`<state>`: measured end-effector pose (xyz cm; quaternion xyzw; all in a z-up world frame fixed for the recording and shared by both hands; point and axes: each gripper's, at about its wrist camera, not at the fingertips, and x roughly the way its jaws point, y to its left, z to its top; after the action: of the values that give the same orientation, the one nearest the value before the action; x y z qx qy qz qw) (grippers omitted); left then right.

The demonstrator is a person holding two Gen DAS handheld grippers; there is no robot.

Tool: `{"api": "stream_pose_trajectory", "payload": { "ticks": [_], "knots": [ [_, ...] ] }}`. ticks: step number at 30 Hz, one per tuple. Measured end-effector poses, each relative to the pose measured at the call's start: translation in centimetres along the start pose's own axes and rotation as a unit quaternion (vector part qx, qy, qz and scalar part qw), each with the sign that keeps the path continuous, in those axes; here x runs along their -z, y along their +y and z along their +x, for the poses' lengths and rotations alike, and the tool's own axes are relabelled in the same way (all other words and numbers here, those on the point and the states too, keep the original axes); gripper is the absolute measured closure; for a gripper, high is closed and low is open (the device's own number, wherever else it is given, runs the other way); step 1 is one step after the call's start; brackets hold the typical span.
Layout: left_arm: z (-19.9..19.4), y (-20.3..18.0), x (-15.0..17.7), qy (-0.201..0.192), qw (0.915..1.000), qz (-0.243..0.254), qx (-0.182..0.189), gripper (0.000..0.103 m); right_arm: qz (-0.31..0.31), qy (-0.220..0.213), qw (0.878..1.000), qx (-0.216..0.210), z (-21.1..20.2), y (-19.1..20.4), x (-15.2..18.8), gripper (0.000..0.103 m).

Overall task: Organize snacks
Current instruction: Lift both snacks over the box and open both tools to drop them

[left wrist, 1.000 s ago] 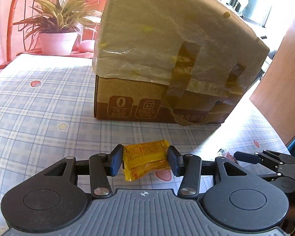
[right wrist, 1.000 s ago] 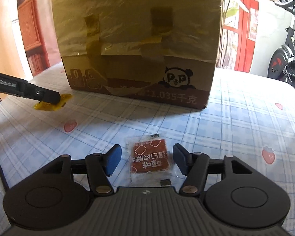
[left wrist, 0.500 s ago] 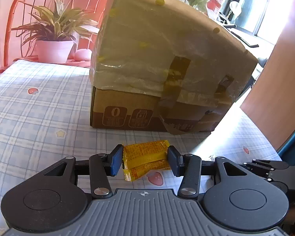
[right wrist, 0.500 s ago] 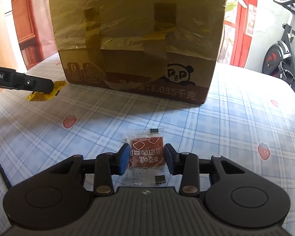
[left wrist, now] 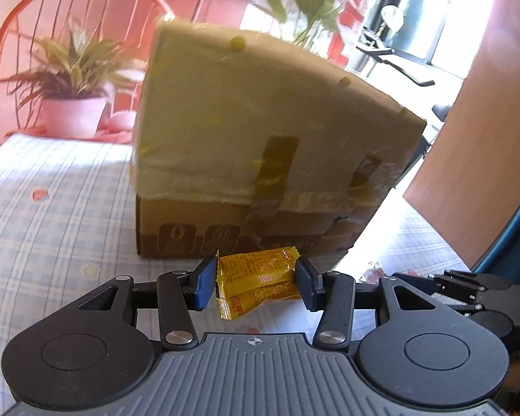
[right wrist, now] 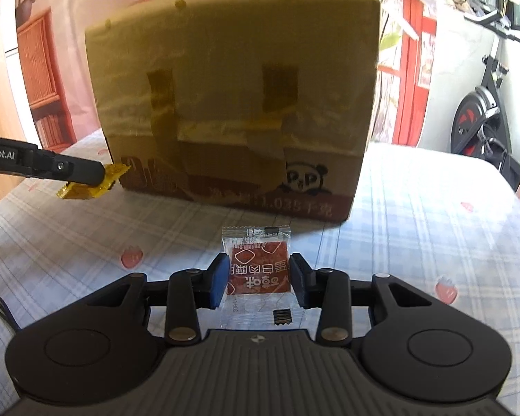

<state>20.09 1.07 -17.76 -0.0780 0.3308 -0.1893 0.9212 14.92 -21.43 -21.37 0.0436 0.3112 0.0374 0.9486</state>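
My left gripper (left wrist: 256,282) is shut on a yellow snack packet (left wrist: 260,282) and holds it above the table, in front of a tall cardboard box (left wrist: 260,131) wrapped in tape. The packet also shows in the right wrist view (right wrist: 90,185), hanging from the left gripper's fingers (right wrist: 62,170) beside the box (right wrist: 239,104). My right gripper (right wrist: 258,284) is shut on a clear packet with a red snack square (right wrist: 259,272), lifted above the checked tablecloth. The right gripper shows at the right edge of the left wrist view (left wrist: 461,282).
A checked tablecloth (right wrist: 416,215) with strawberry prints covers the table. A potted plant (left wrist: 72,104) and a red chair (left wrist: 24,34) stand at the far left. An exercise bike (right wrist: 482,111) stands beyond the table's right side. A wooden panel (left wrist: 485,156) rises at the right.
My right gripper closed on the red snack packet and lifted it. My left gripper rose with the yellow packet. The box looks further away and its top edge has come into view.
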Motion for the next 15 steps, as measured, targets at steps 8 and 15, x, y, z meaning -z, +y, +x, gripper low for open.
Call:
{"api": "stream_pose_trajectory", "payload": {
  "ticks": [8, 15],
  "knots": [
    [-1.0, -0.9, -2.4, -0.032, 0.9992, 0.021, 0.005, 0.052, 0.006, -0.049, 0.999, 0.012, -2.8, -0.5, -2.3, 0.063],
    [-2.7, -2.0, -5.0, -0.072, 0.9967, 0.037, 0.008, 0.052, -0.002, -0.106, 0.994, 0.010, -5.6, -0.9, -5.8, 0.063]
  ]
}}
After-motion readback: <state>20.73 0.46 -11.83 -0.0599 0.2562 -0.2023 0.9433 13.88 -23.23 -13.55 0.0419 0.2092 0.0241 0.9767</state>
